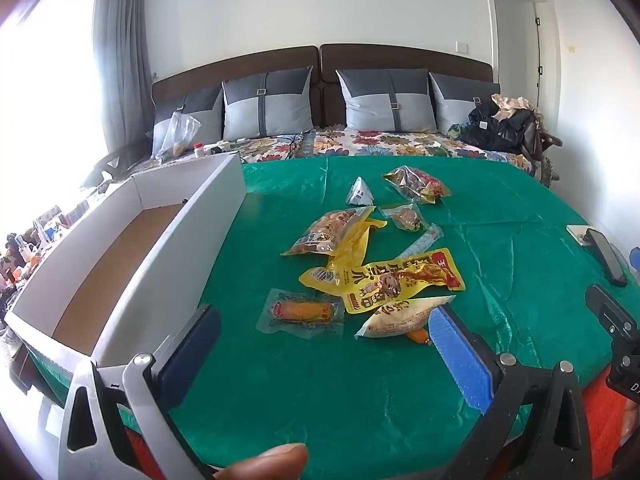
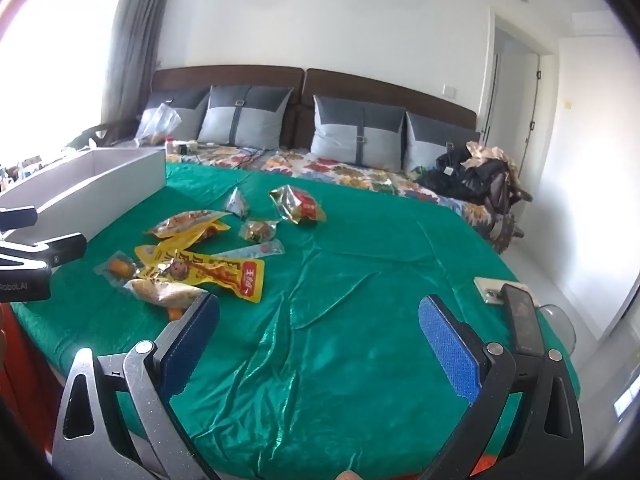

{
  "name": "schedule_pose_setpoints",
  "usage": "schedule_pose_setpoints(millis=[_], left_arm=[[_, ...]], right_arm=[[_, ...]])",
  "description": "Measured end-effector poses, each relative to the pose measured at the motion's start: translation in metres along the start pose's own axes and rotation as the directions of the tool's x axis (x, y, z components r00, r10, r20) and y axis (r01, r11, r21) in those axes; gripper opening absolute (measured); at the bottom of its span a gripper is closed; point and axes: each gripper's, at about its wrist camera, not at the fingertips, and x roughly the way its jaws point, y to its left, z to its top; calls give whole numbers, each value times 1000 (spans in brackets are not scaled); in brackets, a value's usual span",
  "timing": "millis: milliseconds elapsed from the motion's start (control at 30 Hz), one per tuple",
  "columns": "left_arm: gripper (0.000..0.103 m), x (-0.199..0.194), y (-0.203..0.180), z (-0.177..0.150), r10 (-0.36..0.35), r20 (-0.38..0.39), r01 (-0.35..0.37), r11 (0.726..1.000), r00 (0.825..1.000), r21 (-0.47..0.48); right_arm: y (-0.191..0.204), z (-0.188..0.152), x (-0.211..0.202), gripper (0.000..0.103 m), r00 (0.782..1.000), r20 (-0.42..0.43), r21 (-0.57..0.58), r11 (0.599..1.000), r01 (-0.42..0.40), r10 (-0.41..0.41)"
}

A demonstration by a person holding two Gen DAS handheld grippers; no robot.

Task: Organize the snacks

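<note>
Several snack packets lie in a loose pile on the green cloth (image 1: 360, 380): a long yellow packet (image 1: 384, 280), a clear packet with an orange snack (image 1: 300, 312), a white pouch (image 1: 396, 316), a yellow bag (image 1: 332, 232), a red and gold bag (image 1: 418, 184) and a small triangular pack (image 1: 360, 192). An open white box (image 1: 120, 248) with a brown bottom stands left of them. My left gripper (image 1: 324, 356) is open and empty, just short of the pile. My right gripper (image 2: 320, 344) is open and empty, over bare cloth (image 2: 360, 280) right of the pile (image 2: 200, 264). The box (image 2: 92, 184) shows at the left.
Two phones (image 2: 516, 312) lie at the cloth's right edge. Behind the cloth are a floral bedspread (image 1: 360, 144), grey pillows (image 1: 268, 104) and a heap of dark clothes (image 1: 504, 124). A plastic bag (image 1: 176, 132) sits at the far left of the bed.
</note>
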Motion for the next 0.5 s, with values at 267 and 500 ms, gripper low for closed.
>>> schedule_pose_setpoints(millis=[267,500], left_arm=[[103,3,-2,-2,3,-3,-2,1000,1000,8],[103,5,-1,-2,5,-11,-5,1000,1000,9]], right_arm=[[-4,-3,2,101,1000,3,15,1000,6,-6],[-4,-5,3,101,1000,-6,18,1000,7,-6]])
